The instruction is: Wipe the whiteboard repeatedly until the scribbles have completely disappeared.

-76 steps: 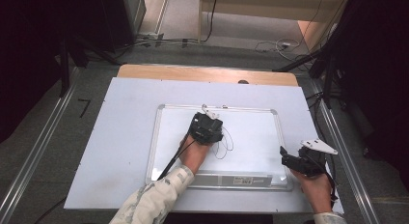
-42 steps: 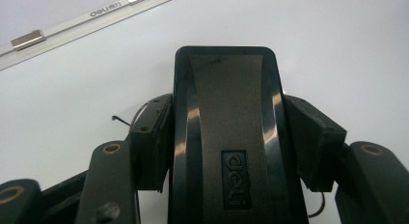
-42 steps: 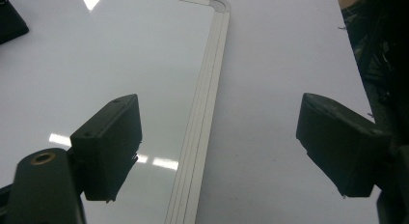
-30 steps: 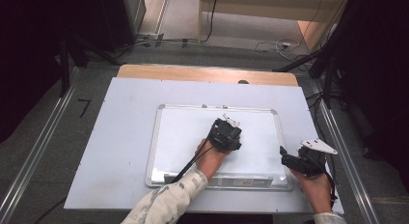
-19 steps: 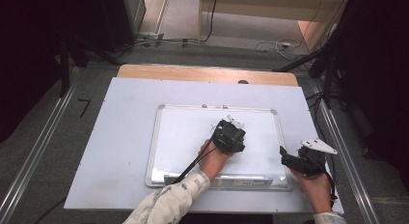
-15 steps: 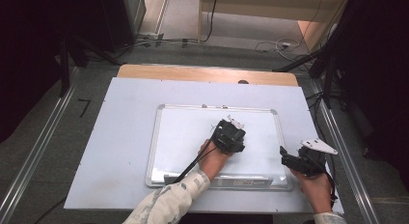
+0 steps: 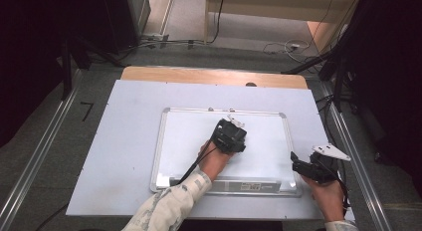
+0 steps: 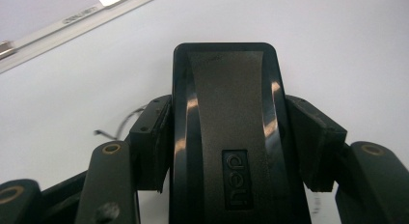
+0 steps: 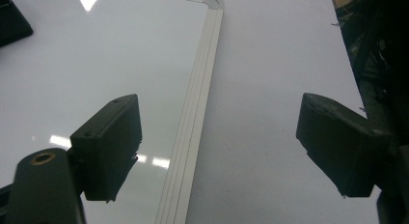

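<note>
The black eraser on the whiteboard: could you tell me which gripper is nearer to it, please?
Left. The left gripper has its fingers shut on the eraser over the whiteboard. The right gripper hovers open at the board's right edge, apart from it.

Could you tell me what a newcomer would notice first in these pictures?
Probably the whiteboard lying flat mid-table, with the left gripper pressing a black eraser onto its surface. The right gripper hangs open over the board's right edge.

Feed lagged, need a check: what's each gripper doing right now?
Left gripper: shut on the black eraser.
Right gripper: open, holding nothing.
</note>
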Demonstrator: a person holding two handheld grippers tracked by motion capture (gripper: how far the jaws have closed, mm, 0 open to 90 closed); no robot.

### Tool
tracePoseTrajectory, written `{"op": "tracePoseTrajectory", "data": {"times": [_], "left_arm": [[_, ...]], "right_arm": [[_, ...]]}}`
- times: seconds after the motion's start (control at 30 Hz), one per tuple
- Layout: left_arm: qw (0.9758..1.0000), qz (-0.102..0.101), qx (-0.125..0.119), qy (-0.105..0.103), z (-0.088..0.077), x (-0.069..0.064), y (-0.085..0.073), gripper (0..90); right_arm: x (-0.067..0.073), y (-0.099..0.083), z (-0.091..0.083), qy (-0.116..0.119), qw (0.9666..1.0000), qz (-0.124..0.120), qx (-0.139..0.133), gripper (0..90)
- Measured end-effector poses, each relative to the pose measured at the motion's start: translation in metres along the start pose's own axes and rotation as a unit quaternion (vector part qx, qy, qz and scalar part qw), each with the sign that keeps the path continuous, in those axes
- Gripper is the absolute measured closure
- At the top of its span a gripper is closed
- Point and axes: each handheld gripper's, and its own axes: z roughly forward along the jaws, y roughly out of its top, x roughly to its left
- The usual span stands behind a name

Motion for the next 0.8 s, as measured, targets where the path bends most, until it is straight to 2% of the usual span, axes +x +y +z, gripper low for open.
{"op": "tracePoseTrajectory", "data": {"times": [0.13, 0.37, 0.6, 0.8], "left_arm": [[0.9999, -0.013, 0.002, 0.01, -0.002, 0.014, -0.001, 40.4], [0.9995, -0.027, 0.001, 0.019, -0.004, 0.029, -0.003, 40.4], [0.9987, -0.037, 0.001, 0.035, -0.005, 0.049, -0.003, 40.5], [0.9976, -0.05, 0.0, 0.048, -0.004, 0.06, -0.001, 40.5]], "right_arm": [[0.0, 0.0, 0.0, -0.001, 1.0, 0.001, 0.0, 14.9], [0.0, 0.0, 0.0, -0.001, 1.0, 0.001, 0.0, 14.8], [0.0, 0.0, 0.0, -0.001, 1.0, 0.001, 0.0, 14.9], [0.0, 0.0, 0.0, -0.001, 1.0, 0.001, 0.0, 14.9]]}}
